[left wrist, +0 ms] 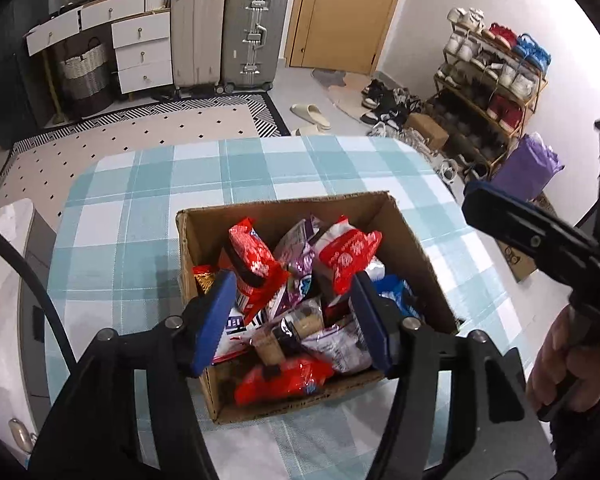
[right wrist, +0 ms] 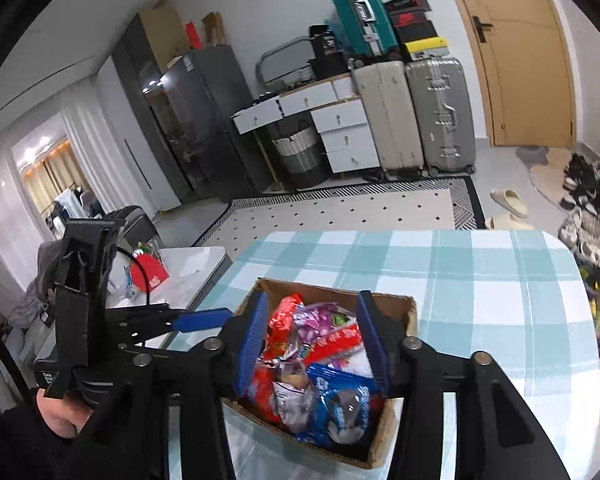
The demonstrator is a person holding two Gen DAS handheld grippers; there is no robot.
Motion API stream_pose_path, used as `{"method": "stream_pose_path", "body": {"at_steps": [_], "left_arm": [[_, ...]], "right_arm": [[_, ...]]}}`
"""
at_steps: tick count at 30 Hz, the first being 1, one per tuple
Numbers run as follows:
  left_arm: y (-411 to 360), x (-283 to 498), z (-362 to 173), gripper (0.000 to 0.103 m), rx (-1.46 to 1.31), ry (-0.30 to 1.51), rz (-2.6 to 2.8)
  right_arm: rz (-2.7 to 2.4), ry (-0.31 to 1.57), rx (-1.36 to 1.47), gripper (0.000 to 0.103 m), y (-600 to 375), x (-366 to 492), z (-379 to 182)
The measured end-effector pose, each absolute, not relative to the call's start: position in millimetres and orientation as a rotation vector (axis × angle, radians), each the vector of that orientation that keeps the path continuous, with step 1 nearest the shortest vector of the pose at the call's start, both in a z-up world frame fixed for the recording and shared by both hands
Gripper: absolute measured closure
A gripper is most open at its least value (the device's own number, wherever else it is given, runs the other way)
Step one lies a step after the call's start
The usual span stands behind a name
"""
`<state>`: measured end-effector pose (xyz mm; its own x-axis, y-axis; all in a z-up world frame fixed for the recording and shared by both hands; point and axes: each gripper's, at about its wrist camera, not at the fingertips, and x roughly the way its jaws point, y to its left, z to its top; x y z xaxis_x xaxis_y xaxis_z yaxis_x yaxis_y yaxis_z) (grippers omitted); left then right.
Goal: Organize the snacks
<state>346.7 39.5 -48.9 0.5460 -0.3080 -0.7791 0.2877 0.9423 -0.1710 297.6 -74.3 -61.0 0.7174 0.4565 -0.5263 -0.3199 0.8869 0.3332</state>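
An open cardboard box (left wrist: 404, 236) sits on the table with the blue-and-white checked cloth (left wrist: 140, 208). It holds several snack packets: red ones (left wrist: 256, 256), purple ones (left wrist: 296, 248) and a blue one (right wrist: 340, 404). My left gripper (left wrist: 296, 320) is open and empty, held above the box's near half. My right gripper (right wrist: 316, 344) is open and empty above the same box (right wrist: 396, 312). The right gripper also shows in the left wrist view (left wrist: 496, 208) at the right. The left gripper also shows in the right wrist view (right wrist: 200, 320) at the left.
A low white side table (right wrist: 196, 264) with a red packet (right wrist: 150, 276) stands left of the table. Suitcases (left wrist: 256, 32), a drawer unit (left wrist: 140, 48), a shoe rack (left wrist: 496, 80) and a patterned rug (left wrist: 140, 128) lie beyond the far edge.
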Motion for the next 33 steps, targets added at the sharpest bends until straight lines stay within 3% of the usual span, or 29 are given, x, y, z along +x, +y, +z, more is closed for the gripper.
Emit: {"method": "stream_pose_path", "body": {"at_steps": [8, 18, 23, 26, 28, 29, 33], "left_arm": [[49.8, 318.7, -21.8, 0.041, -0.025, 0.865, -0.316], [52.1, 254.2, 30.4, 0.024, 0.041, 0.698, -0.251], [58.2, 219.0, 52.1, 0.023, 0.043, 0.633, -0.234], [60.1, 198.8, 61.1, 0.022, 0.065, 0.603, -0.206], [63.1, 187.1, 64.2, 0.022, 0.072, 0.587, -0.192], [65.6, 179.1, 65.2, 0.021, 0.069, 0.577, -0.189], [74.0, 155.0, 64.6, 0.018, 0.049, 0.556, -0.17]], "right_arm": [[0.421, 0.63, 0.221, 0.054, -85.0, 279.2, -56.5], [0.427, 0.571, 0.175, 0.054, -82.0, 233.7, -36.1], [0.427, 0.522, 0.162, 0.052, -83.6, 206.2, -24.4], [0.425, 0.491, 0.168, 0.047, -88.0, 189.5, -18.8], [0.421, 0.463, 0.175, 0.032, -92.6, 176.8, -16.0], [0.419, 0.451, 0.177, 0.029, -94.4, 172.2, -15.3], [0.401, 0.417, 0.176, 0.025, -101.3, 147.9, -18.0]]}}
